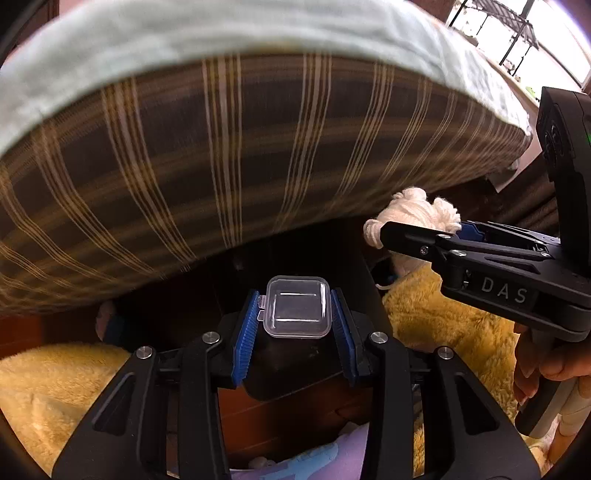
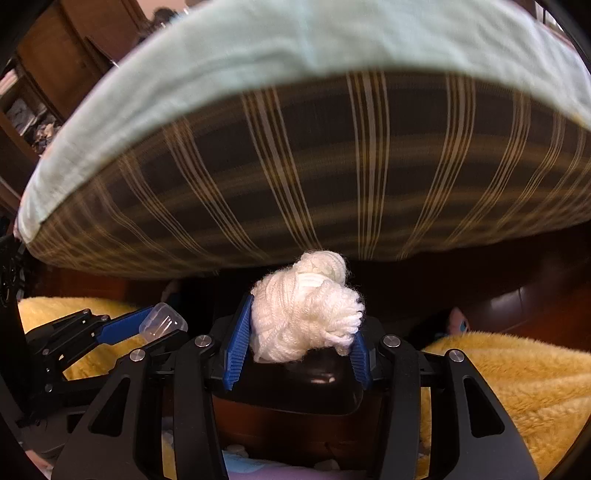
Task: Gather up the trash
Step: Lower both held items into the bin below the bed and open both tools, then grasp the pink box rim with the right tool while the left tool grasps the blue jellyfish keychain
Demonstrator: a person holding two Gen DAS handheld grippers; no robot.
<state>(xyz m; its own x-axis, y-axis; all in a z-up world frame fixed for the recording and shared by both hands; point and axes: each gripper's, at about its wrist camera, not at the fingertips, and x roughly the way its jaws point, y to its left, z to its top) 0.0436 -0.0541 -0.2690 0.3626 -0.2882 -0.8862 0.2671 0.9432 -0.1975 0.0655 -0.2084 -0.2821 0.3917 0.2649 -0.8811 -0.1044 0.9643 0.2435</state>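
Note:
My left gripper [image 1: 295, 321] is shut on a small clear plastic box [image 1: 297, 306] with a hinged lid, held between its blue pads. My right gripper [image 2: 301, 328] is shut on a wad of white yarn [image 2: 306, 314]. In the left wrist view the right gripper [image 1: 421, 232] comes in from the right with the yarn [image 1: 413, 210] at its tip. In the right wrist view the left gripper [image 2: 147, 328] shows at the left with the clear box [image 2: 162, 323]. Both are held just above a dark glossy container [image 2: 325, 384], close together.
A thick mattress with a brown striped side [image 1: 221, 155] and a pale green sheet [image 1: 221, 33] fills the upper view. A yellow fluffy rug [image 1: 443, 325] lies on both sides. Dark wooden furniture [image 1: 288, 410] stands below the grippers. Lilac and blue items [image 1: 314, 461] lie at the bottom.

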